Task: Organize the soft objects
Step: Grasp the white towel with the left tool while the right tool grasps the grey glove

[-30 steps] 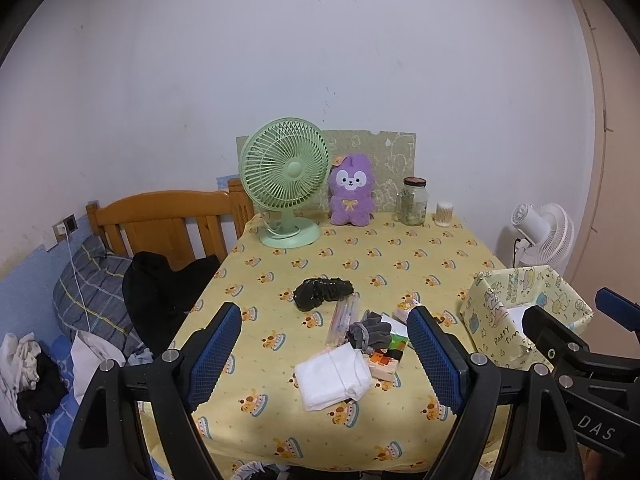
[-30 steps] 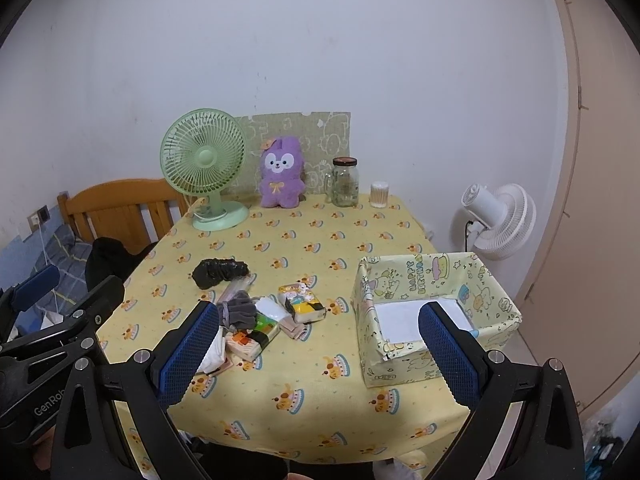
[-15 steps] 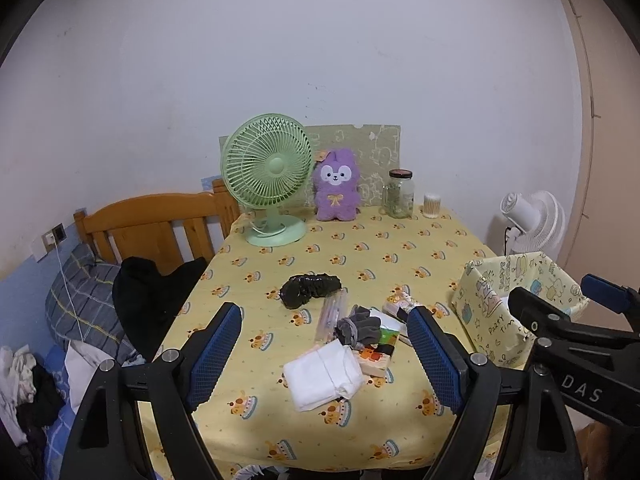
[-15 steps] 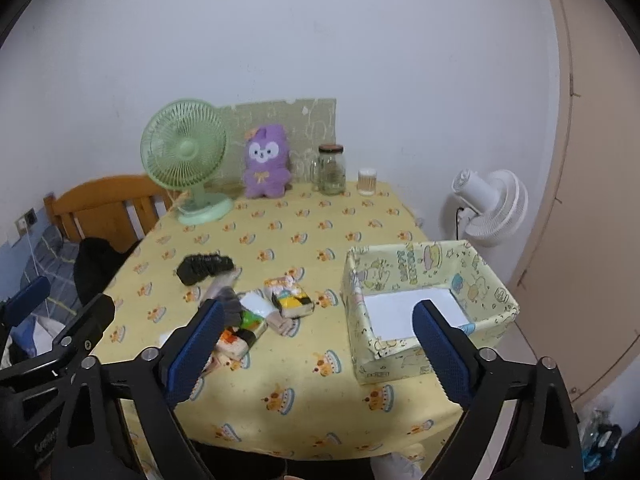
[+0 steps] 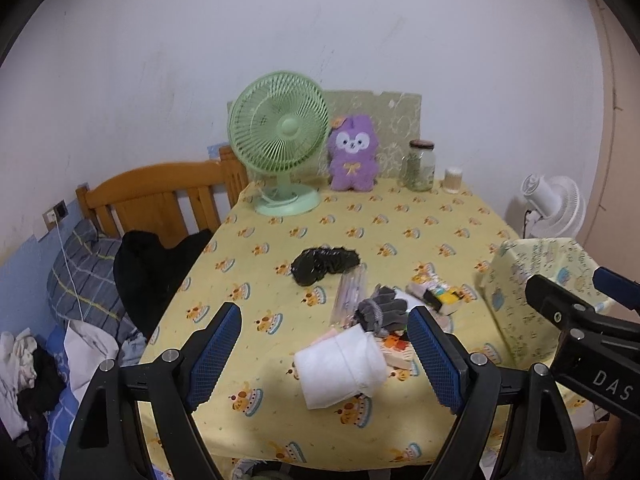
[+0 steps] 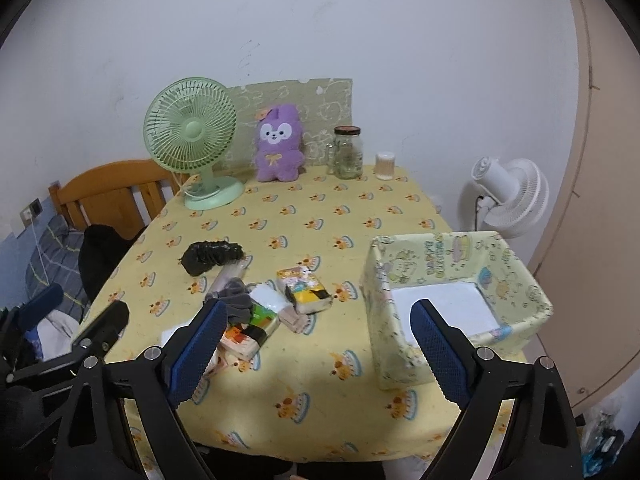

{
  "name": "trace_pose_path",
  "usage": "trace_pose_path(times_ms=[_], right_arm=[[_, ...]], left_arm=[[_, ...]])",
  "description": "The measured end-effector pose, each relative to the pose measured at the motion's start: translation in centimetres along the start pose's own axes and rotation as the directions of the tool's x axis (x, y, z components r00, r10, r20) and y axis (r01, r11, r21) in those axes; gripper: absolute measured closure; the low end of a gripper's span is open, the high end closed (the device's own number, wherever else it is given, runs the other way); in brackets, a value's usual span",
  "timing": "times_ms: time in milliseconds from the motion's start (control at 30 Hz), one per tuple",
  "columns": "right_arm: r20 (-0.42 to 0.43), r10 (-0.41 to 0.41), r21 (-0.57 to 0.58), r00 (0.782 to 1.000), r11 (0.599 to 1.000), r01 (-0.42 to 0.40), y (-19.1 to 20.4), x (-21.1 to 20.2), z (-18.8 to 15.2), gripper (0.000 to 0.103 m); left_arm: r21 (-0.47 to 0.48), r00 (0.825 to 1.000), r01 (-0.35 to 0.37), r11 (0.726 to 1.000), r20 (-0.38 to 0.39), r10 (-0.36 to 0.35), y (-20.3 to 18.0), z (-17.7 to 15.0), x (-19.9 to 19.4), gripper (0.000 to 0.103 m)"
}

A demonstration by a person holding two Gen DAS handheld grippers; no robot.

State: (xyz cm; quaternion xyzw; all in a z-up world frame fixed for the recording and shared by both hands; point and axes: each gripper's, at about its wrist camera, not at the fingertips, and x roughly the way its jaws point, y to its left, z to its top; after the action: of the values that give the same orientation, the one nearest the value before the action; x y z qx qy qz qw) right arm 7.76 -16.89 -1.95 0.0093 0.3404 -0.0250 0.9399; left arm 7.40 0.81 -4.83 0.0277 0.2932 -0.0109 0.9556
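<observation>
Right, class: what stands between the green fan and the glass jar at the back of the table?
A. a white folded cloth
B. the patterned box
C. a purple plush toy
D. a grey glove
C: the purple plush toy sits upright between the green fan and the glass jar.

Both grippers hang side by side, tipped downward. The left gripper [image 5: 324, 356] has its blue-padded fingers [image 5: 214, 354] spread wide with nothing between them. The right gripper [image 6: 320, 354] is spread about as wide, its pads [image 6: 438, 354] likewise pressing on nothing. In each wrist view the other gripper's black frame juts in at the edge, close alongside. No hand shows plainly in either view.
</observation>
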Motion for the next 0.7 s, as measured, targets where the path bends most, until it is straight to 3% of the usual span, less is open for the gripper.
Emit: trace_pose_path(times_ms=[700], right_arm=[[-0.133, 0.069, -0.081, 0.989, 0.993, -0.081, 4.8, 9.5, -0.4, 0.008]], left_arm=[[0.003, 0.979, 0.063, 0.998, -0.193, -0.062, 0.1, -2.5, 9.2, 0.016]])
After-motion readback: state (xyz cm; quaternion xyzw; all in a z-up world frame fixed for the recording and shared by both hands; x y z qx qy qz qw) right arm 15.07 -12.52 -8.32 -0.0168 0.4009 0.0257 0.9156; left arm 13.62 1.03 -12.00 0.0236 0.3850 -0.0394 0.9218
